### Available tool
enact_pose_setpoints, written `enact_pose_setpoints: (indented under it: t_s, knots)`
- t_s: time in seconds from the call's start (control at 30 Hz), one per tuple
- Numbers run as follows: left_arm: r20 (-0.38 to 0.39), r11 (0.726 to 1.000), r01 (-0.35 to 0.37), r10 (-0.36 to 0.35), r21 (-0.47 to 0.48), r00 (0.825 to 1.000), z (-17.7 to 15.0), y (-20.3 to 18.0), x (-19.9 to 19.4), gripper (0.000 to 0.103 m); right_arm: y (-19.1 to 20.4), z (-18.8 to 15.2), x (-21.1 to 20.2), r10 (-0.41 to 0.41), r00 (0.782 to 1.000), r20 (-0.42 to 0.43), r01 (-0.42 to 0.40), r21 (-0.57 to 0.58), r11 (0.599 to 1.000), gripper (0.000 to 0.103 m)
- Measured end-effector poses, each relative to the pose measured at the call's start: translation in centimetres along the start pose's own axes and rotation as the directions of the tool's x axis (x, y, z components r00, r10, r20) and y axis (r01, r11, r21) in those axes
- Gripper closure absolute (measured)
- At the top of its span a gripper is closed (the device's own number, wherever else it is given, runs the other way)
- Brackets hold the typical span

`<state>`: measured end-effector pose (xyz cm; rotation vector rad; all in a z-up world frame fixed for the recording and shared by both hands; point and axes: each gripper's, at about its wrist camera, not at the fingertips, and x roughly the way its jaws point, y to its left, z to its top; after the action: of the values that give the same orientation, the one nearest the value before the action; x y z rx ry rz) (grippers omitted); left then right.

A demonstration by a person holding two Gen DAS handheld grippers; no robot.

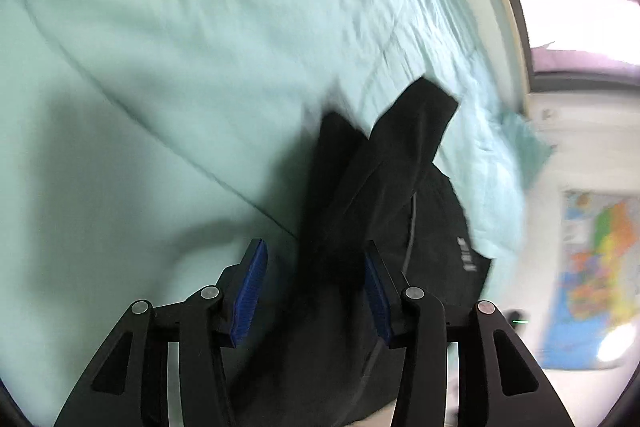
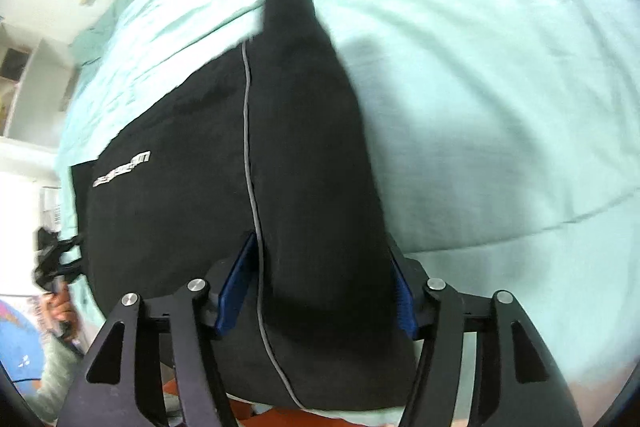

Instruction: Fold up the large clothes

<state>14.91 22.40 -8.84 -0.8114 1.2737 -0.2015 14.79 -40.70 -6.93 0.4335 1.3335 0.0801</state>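
A black garment (image 1: 400, 147) with grey piping and a small white logo (image 2: 120, 169) lies on a mint-green quilt (image 1: 200, 27). One narrow black part stands up in a point (image 2: 288, 7). My left gripper (image 1: 315, 247) is open over the garment's near end; a ridge of black cloth runs between its blue pads, against the right one and clear of the left one. My right gripper (image 2: 322, 245) is open too. A raised fold of the garment (image 2: 180, 147) fills most of the gap, and the left pad's face shows bare.
The quilt (image 2: 480, 67) stretches wide to the side of the garment. A window (image 1: 580, 27) and a coloured map poster (image 1: 592, 267) are beyond the bed's edge. White shelves (image 2: 28, 87) stand at the left, where a hand (image 2: 60, 307) holds a black device.
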Motion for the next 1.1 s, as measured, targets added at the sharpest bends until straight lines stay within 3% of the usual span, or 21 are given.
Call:
enact_pose_setpoints:
  t_s: [0.03, 0.1, 0.2, 0.27, 0.33, 0.37, 0.4, 0.47, 0.57, 0.7, 0.9, 1.1]
  knots:
    - [0.045, 0.995, -0.077, 0.074, 0.068, 0.996, 0.0, -1.5, -1.3, 0.054, 1.0, -0.4, -0.9, -0.063, 0.998, 0.016, 0.063, -0.013, 0.998, 0.037]
    - [0.100, 0.975, -0.124, 0.107, 0.183, 0.989, 0.1, -3.7, -3.1, 0.054, 3.5, -0.3, -2.2, -0.159, 0.986, 0.053, 0.161, -0.048, 0.986, 0.037]
    - [0.128, 0.940, -0.110, 0.071, 0.324, 0.989, -0.5, -7.9, -3.7, 0.053, 7.9, 0.1, -3.6, -0.115, 0.986, 0.119, 0.129, -0.108, 0.986, 0.036]
    - [0.126, 0.909, -0.134, 0.091, 0.394, 0.988, -0.7, -9.4, -2.0, 0.050, 11.1, 0.3, -3.1, -0.075, 0.988, 0.135, 0.096, -0.154, 0.983, 0.035]
    - [0.101, 0.886, -0.214, 0.188, 0.411, 0.977, -0.9, -11.1, 1.3, 0.049, 14.0, 0.5, -0.7, -0.092, 0.990, 0.103, 0.110, -0.196, 0.974, 0.035]
    - [0.085, 0.869, -0.281, 0.270, 0.406, 0.959, -0.8, -11.6, 4.0, 0.049, 15.2, 0.5, 1.0, -0.125, 0.989, 0.077, 0.139, -0.219, 0.966, 0.035]
    - [0.073, 0.855, -0.325, 0.324, 0.405, 0.943, -0.9, -10.7, 5.2, 0.050, 13.0, 0.8, 1.9, -0.153, 0.987, 0.057, 0.162, -0.238, 0.958, 0.035]
    - [0.039, 0.839, -0.363, 0.380, 0.406, 0.924, -1.0, -8.7, 8.4, 0.049, 14.2, 0.5, 5.9, -0.210, 0.978, 0.006, 0.205, -0.249, 0.947, 0.034]
    - [0.025, 0.864, -0.375, 0.390, 0.337, 0.920, -0.3, -7.7, 9.6, 0.048, 12.9, 0.6, 7.9, -0.213, 0.977, 0.013, 0.211, -0.198, 0.957, 0.031]
    - [0.008, 0.863, -0.380, 0.400, 0.334, 0.916, 0.5, -7.8, 9.6, 0.048, 13.4, 1.1, 7.8, -0.203, 0.979, -0.001, 0.201, -0.149, 0.968, 0.029]
    - [0.045, 0.811, -0.421, 0.442, 0.405, 0.896, -0.5, -9.0, 7.4, 0.048, 14.4, 2.6, 7.5, -0.218, 0.975, -0.045, 0.210, -0.144, 0.967, 0.026]
    - [0.156, 0.734, -0.464, 0.451, 0.495, 0.879, -2.2, -12.7, 4.3, 0.048, 15.1, 1.2, 4.8, -0.224, 0.974, -0.034, 0.218, -0.123, 0.968, 0.025]
